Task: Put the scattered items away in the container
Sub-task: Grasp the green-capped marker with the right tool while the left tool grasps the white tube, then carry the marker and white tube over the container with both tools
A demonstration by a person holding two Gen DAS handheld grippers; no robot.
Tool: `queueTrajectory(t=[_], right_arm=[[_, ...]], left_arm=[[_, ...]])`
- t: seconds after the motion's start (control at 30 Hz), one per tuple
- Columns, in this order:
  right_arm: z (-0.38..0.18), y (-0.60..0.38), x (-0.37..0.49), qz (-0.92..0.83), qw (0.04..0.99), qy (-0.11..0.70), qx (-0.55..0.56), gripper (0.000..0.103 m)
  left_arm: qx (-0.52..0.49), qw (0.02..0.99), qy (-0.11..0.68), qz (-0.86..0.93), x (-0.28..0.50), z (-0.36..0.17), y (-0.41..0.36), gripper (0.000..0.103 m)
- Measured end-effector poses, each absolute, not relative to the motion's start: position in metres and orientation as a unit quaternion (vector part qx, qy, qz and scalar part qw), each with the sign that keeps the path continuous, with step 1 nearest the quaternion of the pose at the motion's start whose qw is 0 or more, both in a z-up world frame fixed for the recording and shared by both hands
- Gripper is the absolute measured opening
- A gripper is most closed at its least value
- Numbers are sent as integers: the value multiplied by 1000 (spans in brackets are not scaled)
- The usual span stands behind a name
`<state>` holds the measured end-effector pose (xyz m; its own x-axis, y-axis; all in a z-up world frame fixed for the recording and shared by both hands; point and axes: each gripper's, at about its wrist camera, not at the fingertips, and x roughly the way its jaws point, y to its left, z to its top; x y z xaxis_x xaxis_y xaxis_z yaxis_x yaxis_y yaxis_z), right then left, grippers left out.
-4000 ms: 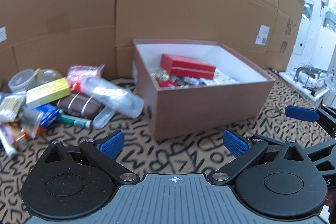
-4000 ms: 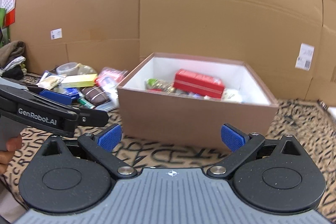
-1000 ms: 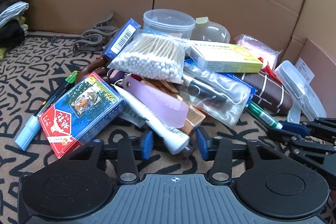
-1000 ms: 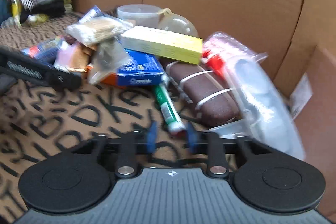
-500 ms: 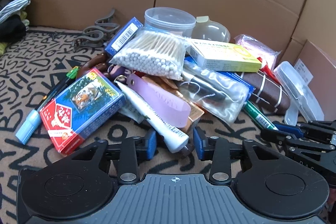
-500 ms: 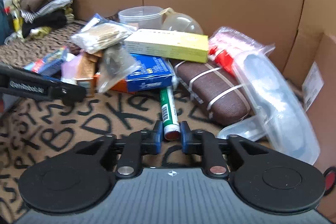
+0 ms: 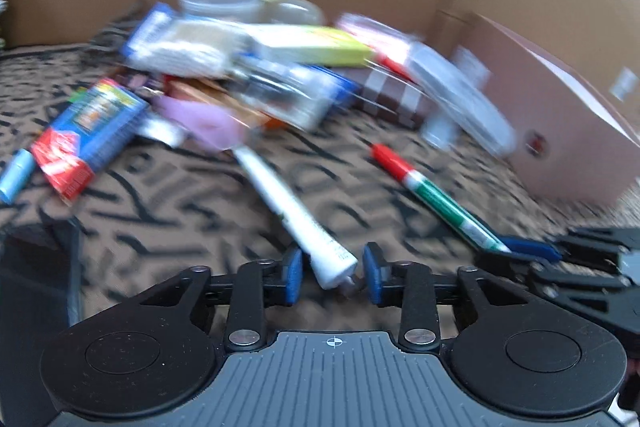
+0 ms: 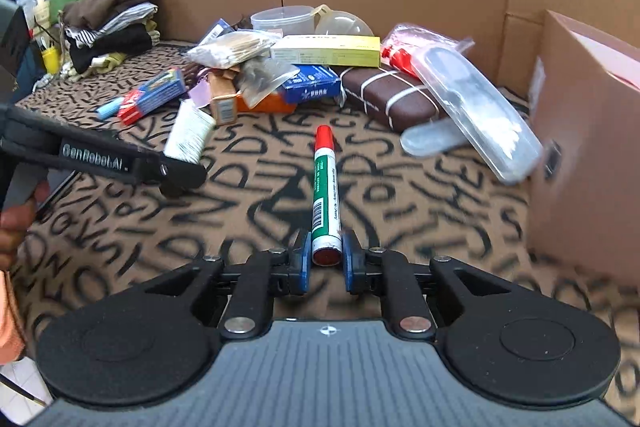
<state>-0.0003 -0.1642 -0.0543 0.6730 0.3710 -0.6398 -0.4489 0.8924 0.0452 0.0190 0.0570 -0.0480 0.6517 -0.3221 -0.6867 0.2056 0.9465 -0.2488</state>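
Right gripper (image 8: 325,261): jaws clamped on the butt of a green marker with red cap (image 8: 326,187), clear of the heap. Left gripper (image 7: 331,275): jaws, just closing, hold the capped end of a white tube (image 7: 296,215). Pink container box (image 7: 560,131) stands right of the scattered pile (image 8: 280,75).

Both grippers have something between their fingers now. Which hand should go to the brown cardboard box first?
Right, probably. The right gripper is shut on the green marker with the red cap, and the brown cardboard box stands on its side. The left gripper holds the white tube farther away.
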Motion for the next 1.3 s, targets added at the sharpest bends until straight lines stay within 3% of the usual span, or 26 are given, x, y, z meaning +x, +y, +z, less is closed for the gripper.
queueTrajectory(t=[0.07, 0.13, 0.23, 0.43, 0.53, 0.57, 0.63, 0.77, 0.83, 0.97, 1.07, 1.1, 1.13, 1.3], right_arm=[[-53, -170, -13, 224, 912, 341, -50, 19], [-53, -173, -21, 222, 912, 342, -49, 21], [-51, -172, -20, 216, 915, 337, -53, 24], [-53, -164, -5, 209, 918, 334, -53, 26], [-57, -162, 2, 209, 917, 336, -51, 27], [-58, -163, 3, 208, 917, 337, -48, 26], [-57, -167, 1, 205, 916, 342, -39, 19], [-52, -175, -9, 208, 909, 359, -30, 18], [-52, -174, -13, 213, 907, 360, -40, 19], [-52, -168, -7, 207, 909, 358, -50, 19], [-55, -167, -2, 208, 909, 357, -49, 20], [-55, -167, -1, 209, 909, 358, -48, 19], [-55, -168, -1, 211, 908, 359, -47, 19], [-53, -173, -5, 218, 905, 364, -34, 18]], left_arm=[[-68, 899, 396, -171, 7, -48, 49, 24], [-63, 899, 397, -174, -1, -47, 44, 47], [-54, 905, 392, -159, 1, -46, 36, 63], [-22, 909, 389, -147, 16, -45, 18, 71], [4, 911, 385, -150, 20, -47, 6, 66], [13, 911, 383, -152, 20, -47, 3, 60], [21, 911, 382, -155, 19, -46, 1, 31], [21, 904, 391, -175, 15, -44, -1, 30], [33, 903, 389, -177, 14, -45, -6, 49], [50, 904, 385, -178, 22, -47, -20, 55], [54, 905, 383, -175, 26, -48, -21, 50], [55, 906, 383, -173, 26, -47, -21, 36], [56, 905, 384, -174, 25, -47, -21, 31], [54, 903, 385, -181, 18, -46, -23, 31]])
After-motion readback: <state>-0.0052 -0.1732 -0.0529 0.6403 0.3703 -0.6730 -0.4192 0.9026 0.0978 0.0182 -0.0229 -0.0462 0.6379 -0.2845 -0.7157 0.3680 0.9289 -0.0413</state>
